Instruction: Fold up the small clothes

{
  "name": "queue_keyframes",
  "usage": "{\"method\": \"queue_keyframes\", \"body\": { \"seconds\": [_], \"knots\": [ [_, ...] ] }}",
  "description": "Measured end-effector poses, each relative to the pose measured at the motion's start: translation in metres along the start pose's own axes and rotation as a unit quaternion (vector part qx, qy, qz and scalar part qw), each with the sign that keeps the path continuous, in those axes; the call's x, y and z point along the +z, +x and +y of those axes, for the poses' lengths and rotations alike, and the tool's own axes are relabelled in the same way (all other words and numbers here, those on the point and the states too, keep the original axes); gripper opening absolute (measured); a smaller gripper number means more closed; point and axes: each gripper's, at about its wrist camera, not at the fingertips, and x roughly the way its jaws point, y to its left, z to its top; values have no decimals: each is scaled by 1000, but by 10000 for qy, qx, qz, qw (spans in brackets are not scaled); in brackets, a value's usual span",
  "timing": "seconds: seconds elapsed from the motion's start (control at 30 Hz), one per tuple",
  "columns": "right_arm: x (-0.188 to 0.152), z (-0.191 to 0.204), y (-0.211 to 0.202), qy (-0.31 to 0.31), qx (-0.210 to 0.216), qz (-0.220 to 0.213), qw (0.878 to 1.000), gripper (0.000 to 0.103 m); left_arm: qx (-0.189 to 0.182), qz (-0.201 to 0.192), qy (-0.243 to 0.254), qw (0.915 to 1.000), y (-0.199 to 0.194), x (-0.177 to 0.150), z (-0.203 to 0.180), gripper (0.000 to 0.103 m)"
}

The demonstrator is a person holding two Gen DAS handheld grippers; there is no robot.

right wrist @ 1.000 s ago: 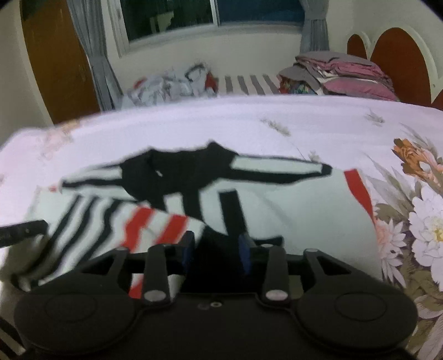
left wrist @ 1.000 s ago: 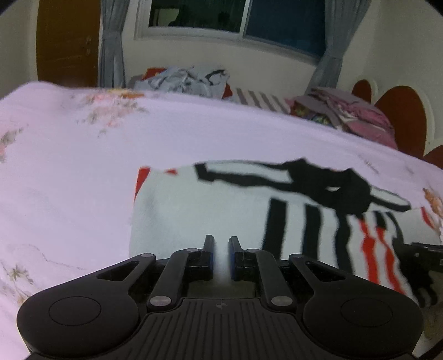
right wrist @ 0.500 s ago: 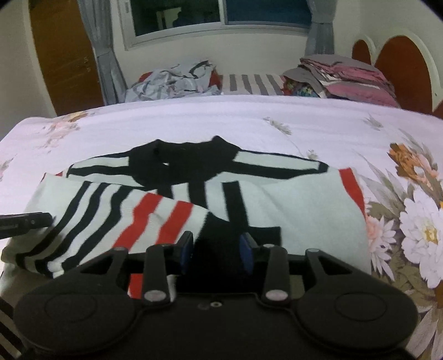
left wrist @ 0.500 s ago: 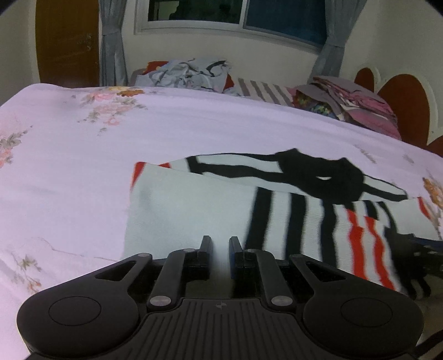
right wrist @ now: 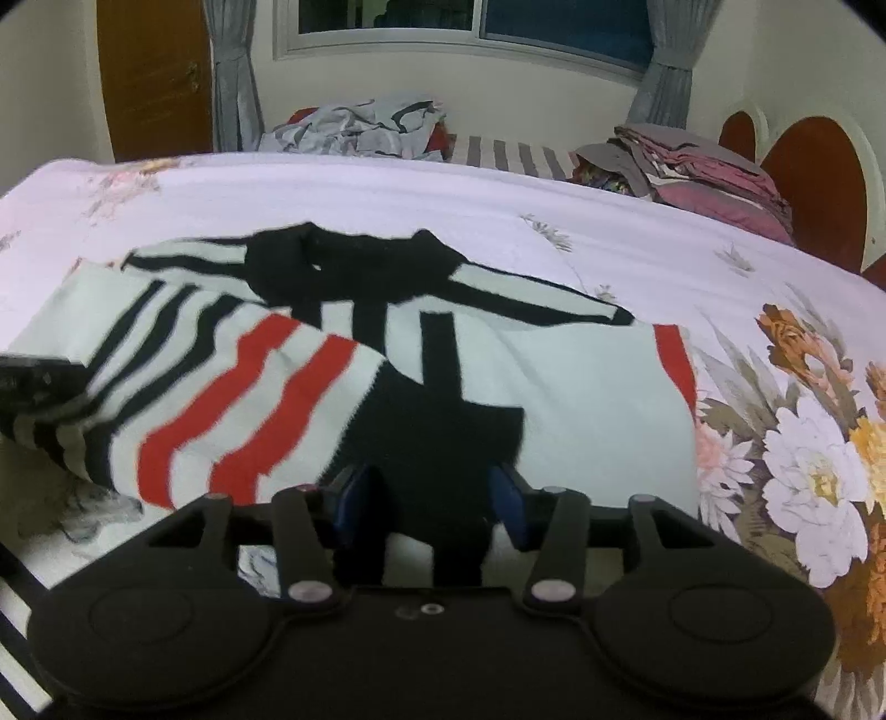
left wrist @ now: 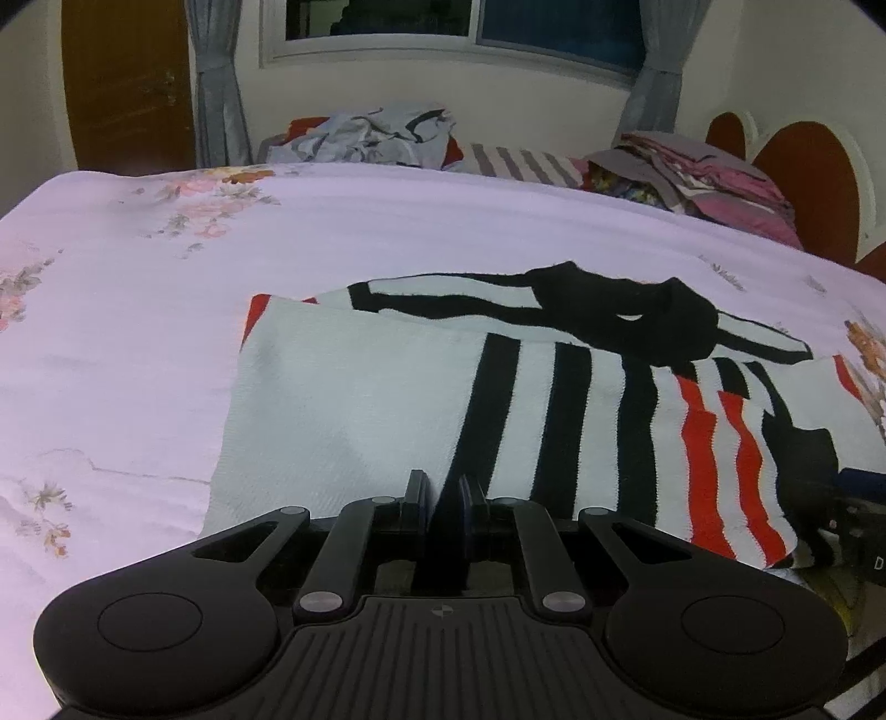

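Bedroom; bed with lilac floral bedspread as work surface. Striped knit garment, white with black and red bands, spread at the near middle of the bedspread, black collar at its far edge, near hem raised off the bedding. Left gripper: narrow, pinching the white-and-black near hem. Right gripper: wider, black part of the hem between its blue pads; hold on the cloth cannot be told. Beyond the far edge: crumpled grey clothes left, folded pink and grey stack right, curtained window above.
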Motion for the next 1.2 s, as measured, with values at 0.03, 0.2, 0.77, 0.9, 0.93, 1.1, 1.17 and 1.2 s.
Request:
{"method": "queue_keyframes", "body": {
  "seconds": [0.03,0.2,0.77,0.9,0.93,1.1,1.17,1.2],
  "knots": [
    [0,-4,0,91,61,21,9999,54,30,8,34,10000,-1,0,-1,11],
    [2,-11,-10,170,195,40,9997,44,186,26,61,9998,-4,0,-5,12],
    [-26,20,-44,-257,1243,-11,9919,31,-405,239,154,9988,-54,-52,-50,12],
    [-42,26,-41,-452,1211,108,9915,30,-304,247,245,9989,-53,-71,-37,12],
    [-46,25,-42,-599,1097,85,9921,30,-285,254,264,9989,-55,-74,-33,12],
    [-54,2,-48,-282,836,132,9960,31,-160,335,143,9992,-67,-82,-14,12],
    [-55,3,-54,-259,765,132,9966,33,-144,385,107,9991,-70,-85,-12,12],
    [-57,3,-60,-183,846,100,9962,35,-127,423,92,9990,-72,-85,-12,12]
  ]
}}
